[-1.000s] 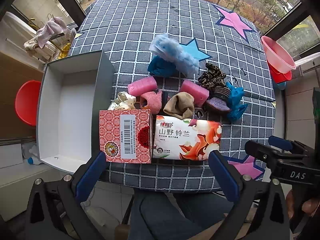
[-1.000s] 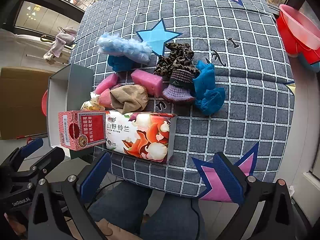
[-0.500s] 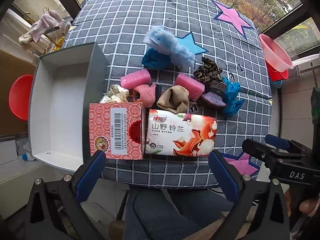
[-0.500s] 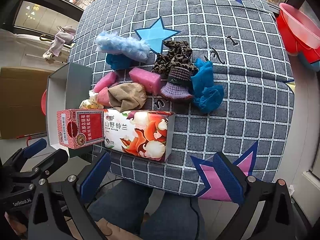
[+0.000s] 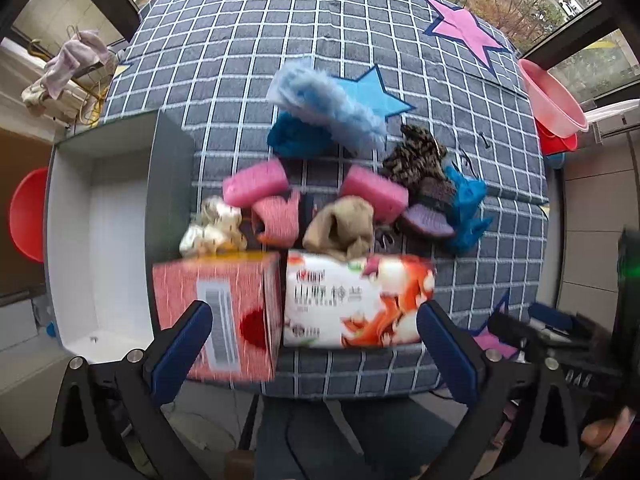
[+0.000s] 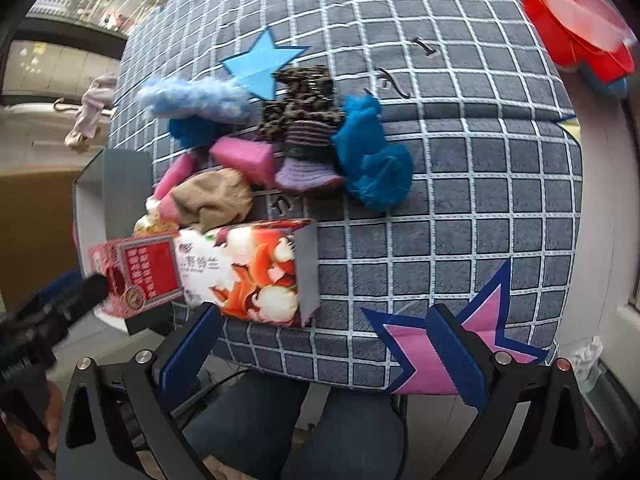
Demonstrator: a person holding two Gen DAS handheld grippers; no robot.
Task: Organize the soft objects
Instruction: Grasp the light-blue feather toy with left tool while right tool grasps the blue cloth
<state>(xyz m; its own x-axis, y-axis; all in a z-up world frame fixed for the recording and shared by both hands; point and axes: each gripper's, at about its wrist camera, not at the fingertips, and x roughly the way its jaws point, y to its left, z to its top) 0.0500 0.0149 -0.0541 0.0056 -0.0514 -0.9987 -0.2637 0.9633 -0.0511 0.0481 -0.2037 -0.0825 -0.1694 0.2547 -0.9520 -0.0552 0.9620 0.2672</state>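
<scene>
A heap of soft items lies on the checked cloth (image 5: 240,40): a tan sock (image 5: 344,228), two pink rolls (image 5: 256,186), a light blue fluffy piece (image 5: 328,100), a purple sock (image 6: 304,164) and a blue cloth (image 6: 372,168). In front of the heap stand a red tissue box (image 5: 216,312) and a floral tissue pack (image 5: 356,300). My left gripper (image 5: 312,320) is open, its fingers on either side of these two packs and apart from them. My right gripper (image 6: 324,320) is open at the table's near edge, right of the floral pack (image 6: 248,272).
An open white box (image 5: 116,220) with grey outer walls sits left of the heap. Pink and red basins (image 5: 556,100) stand off the table's right side, a red basin (image 5: 26,216) at the left. A person's legs (image 5: 340,440) are below the near edge.
Both grippers have moved forward and lower toward the table's near edge, so the tissue box and pack now sit close between the left fingers. Both stay open.
</scene>
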